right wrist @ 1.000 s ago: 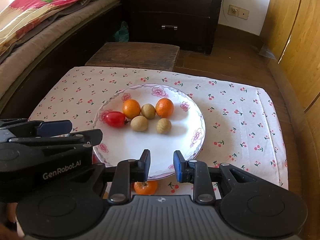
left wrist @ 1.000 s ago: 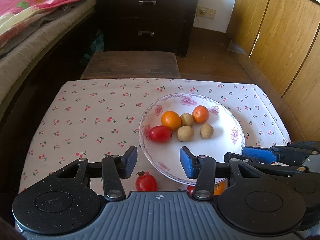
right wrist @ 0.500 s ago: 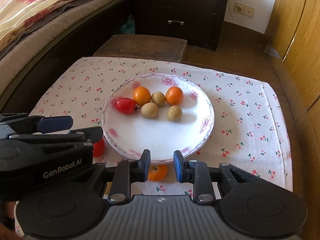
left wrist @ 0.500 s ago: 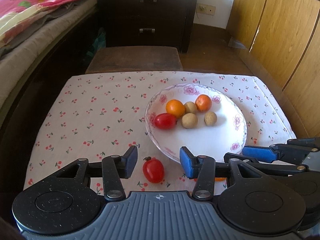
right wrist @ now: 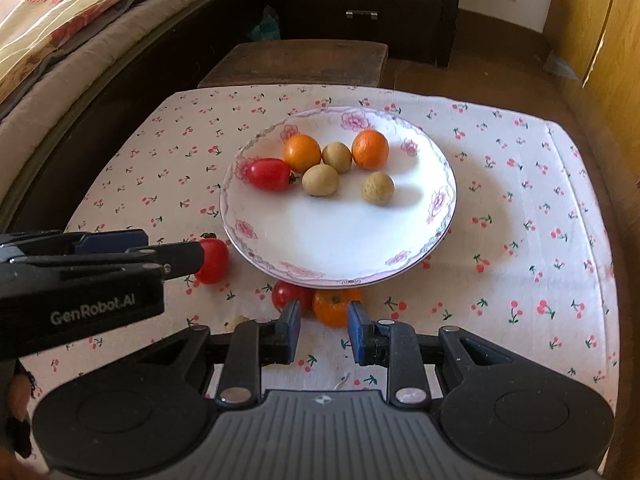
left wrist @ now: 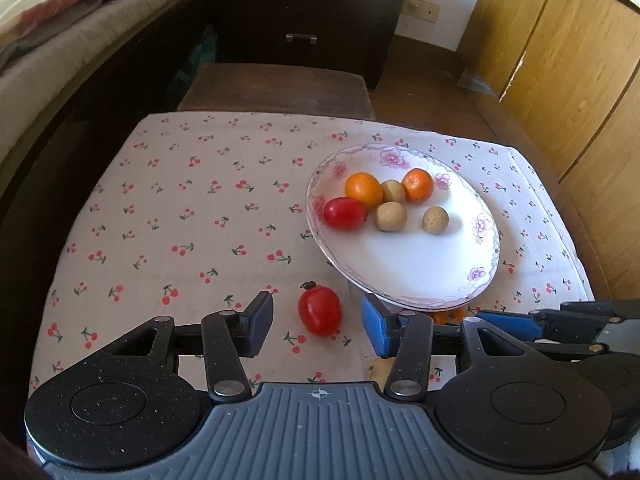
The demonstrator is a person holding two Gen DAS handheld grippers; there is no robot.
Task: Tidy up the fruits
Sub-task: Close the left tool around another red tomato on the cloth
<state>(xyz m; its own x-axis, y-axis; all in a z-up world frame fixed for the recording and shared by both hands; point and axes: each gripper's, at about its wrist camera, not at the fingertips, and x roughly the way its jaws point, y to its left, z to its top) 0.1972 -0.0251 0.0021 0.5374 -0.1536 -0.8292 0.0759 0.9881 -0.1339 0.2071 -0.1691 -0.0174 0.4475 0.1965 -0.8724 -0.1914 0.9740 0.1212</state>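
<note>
Left wrist view: a red tomato point(left wrist: 319, 310) lies on the cloth-covered worktop point(left wrist: 180, 220), its long axis running away from the camera, stem end far. The left gripper point(left wrist: 317, 326) has its jaws wide, flanking it without contact.

Right wrist view: a glossy orange point(right wrist: 335, 307) sits against the plate point(right wrist: 400, 248) rim, beside another tomato point(right wrist: 289, 296). The right gripper point(right wrist: 324, 330) jaws, moderately open, bracket the orange.

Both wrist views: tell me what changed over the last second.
Both grippers pulled back from the plate. The left gripper now brackets a loose tomato; the right gripper faces an orange and a second tomato beside it. Nothing was grasped; both are open. The six fruits on the plate kept their places.
</note>
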